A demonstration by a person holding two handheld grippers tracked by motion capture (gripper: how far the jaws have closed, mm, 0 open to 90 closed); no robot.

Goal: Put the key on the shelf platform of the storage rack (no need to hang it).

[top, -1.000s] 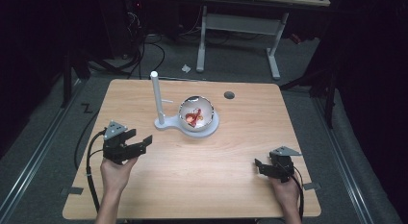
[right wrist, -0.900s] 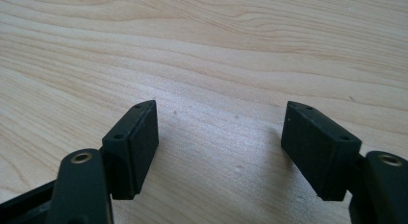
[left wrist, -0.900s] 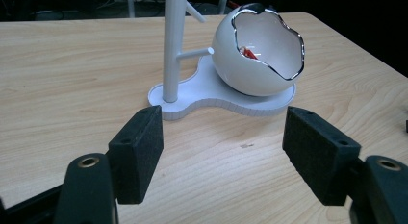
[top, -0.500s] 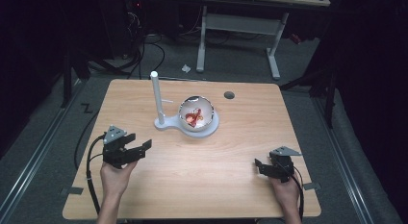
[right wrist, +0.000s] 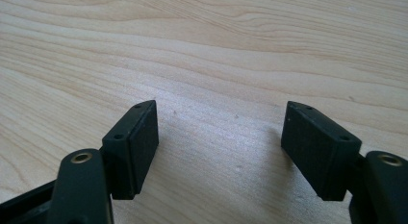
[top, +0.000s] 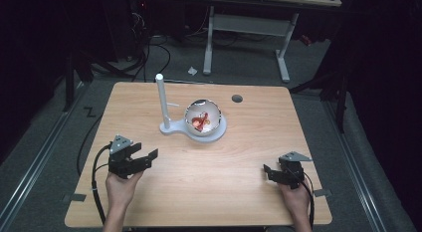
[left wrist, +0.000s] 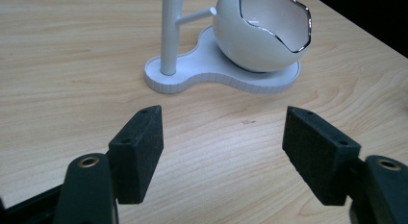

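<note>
A white stand (top: 171,127) with an upright post (top: 161,100) and a side peg carries a white bowl (top: 202,117) with a silver wavy rim and something red inside. In the left gripper view the stand (left wrist: 192,75) and bowl (left wrist: 262,34) lie ahead of the jaws. My left gripper (top: 147,155) is open near the table's front left, empty, pointing toward the stand. My left gripper (left wrist: 221,137) has bare wood between its pads. My right gripper (top: 268,172) is open at the front right, low over the wood. Between the pads of the right gripper (right wrist: 219,137) there is nothing.
The wooden table (top: 259,137) has a dark round hole (top: 237,98) near its far edge. Cables trail from both grippers over the front edge. Beyond the table stand a dark floor with cables and a desk frame (top: 249,28).
My left gripper has drifted slightly back and down toward the front left. The right gripper stays put.
</note>
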